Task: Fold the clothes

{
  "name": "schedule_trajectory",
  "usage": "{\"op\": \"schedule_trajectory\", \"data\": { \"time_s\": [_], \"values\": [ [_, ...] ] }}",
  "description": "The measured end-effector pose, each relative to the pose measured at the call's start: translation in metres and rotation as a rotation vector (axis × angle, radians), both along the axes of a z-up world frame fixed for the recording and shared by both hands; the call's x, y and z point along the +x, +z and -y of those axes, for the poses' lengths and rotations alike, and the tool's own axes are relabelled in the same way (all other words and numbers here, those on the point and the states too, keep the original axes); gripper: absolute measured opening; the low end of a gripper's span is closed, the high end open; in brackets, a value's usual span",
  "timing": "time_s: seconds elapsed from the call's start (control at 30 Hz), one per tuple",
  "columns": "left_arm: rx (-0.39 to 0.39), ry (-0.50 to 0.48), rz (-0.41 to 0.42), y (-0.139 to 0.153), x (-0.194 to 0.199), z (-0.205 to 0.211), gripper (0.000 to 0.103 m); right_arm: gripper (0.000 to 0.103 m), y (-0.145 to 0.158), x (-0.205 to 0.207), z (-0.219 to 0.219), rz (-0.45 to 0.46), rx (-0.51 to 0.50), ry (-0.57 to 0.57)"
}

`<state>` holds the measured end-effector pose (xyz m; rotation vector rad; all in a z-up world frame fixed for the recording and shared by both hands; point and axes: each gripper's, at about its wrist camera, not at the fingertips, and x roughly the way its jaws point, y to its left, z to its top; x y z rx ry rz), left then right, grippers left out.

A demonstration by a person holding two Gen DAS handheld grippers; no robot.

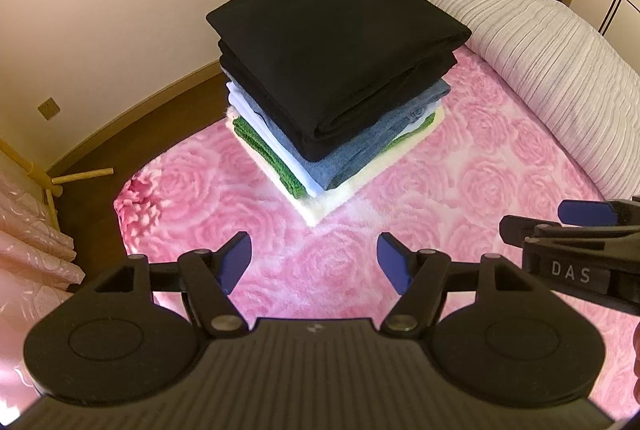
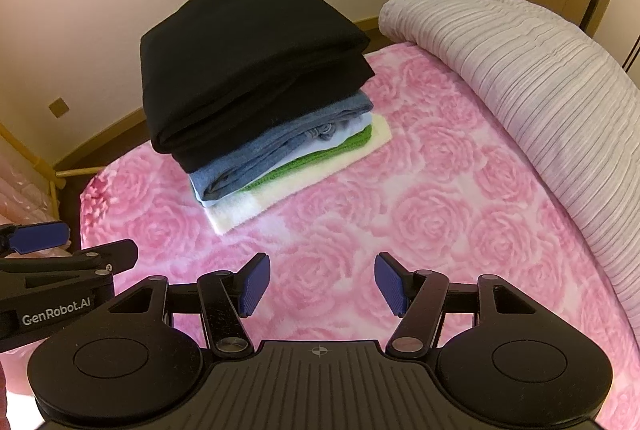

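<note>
From the left wrist we see our left hand-held gripper (image 1: 315, 262) spread wide with nothing between its pads, hovering over the pink rose blanket (image 1: 460, 190) on the bed. The stack of folded clothes (image 1: 332, 90) sits ahead, black garment (image 1: 336, 26) on top, cream towel (image 1: 320, 208) at the bottom.

From the right wrist, our right hand-held gripper (image 2: 320, 282) is equally wide and empty, the stack (image 2: 260, 110) ahead and to the left. We judge the folding done, or between garments; next we would need another unfolded piece, and none shows here.
</note>
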<state>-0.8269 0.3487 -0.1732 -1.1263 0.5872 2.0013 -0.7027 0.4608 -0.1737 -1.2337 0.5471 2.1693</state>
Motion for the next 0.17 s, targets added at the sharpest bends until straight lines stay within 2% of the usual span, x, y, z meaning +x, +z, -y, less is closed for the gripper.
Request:
{"op": "schedule_trajectory", "data": {
  "time_s": [0.17],
  "values": [
    [0.016, -0.014, -0.055, 0.005, 0.0013, 0.0013, 0.066, 0.062, 0.0026, -0.0016, 0.0022, -0.001, 0.005, -0.011]
  ]
}}
